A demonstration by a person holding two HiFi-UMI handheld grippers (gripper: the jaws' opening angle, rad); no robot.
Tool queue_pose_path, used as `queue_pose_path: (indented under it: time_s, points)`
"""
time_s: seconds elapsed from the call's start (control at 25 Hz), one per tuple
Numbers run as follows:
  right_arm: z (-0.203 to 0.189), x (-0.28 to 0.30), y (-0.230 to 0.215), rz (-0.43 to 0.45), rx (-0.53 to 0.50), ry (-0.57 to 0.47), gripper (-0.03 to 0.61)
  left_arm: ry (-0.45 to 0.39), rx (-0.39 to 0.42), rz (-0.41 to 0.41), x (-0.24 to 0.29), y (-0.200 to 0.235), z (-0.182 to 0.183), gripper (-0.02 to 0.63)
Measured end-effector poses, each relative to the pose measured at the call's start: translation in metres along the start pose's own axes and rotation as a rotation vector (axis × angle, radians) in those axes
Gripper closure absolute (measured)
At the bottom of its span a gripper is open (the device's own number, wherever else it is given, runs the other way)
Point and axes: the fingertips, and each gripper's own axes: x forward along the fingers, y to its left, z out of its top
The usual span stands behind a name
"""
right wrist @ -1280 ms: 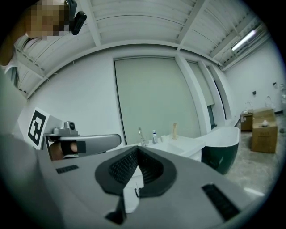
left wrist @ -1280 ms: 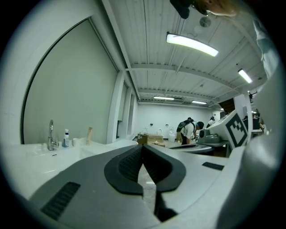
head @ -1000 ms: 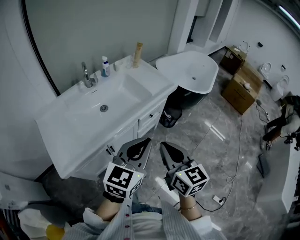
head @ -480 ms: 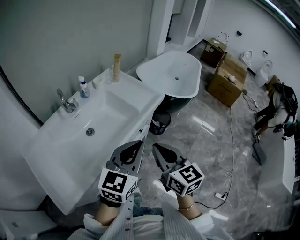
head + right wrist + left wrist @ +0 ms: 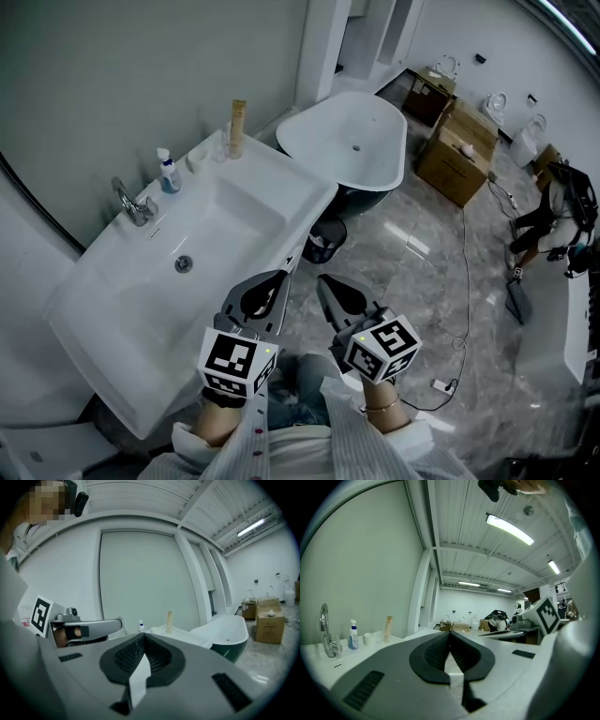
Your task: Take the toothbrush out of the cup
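At the back right corner of the white vanity stand a small white cup, a clear glass and a tall tan tube-like thing. No toothbrush can be made out at this distance. My left gripper and right gripper are held side by side in front of the vanity, well short of the cups. Both are shut and hold nothing. In the left gripper view the pads meet at the tip, and the right gripper looks the same.
A chrome faucet and a blue-capped bottle stand behind the basin. A white bathtub sits beyond the vanity, with a black bin between them. Cardboard boxes and a cable lie on the grey marble floor to the right.
Both grippers have moved along together beside the vanity, still side by side. The sink and tub have shifted leftward in the head view. The jaws stayed shut.
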Motion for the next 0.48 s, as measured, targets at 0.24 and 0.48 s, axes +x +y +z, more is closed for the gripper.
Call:
queue_pose_path:
  time_s: [0.24,0.48]
  points:
    - [-0.001,0.017,-0.016,0.015,0.012,-0.005,0.568,-0.003,0.003,0.027,0.015,0.013,-0.002,0.597]
    - [0.007,0.065,-0.049,0.089,0.021,-0.009,0.568,0.0,0.023,0.081,0.056,0.043,-0.001,0.597]
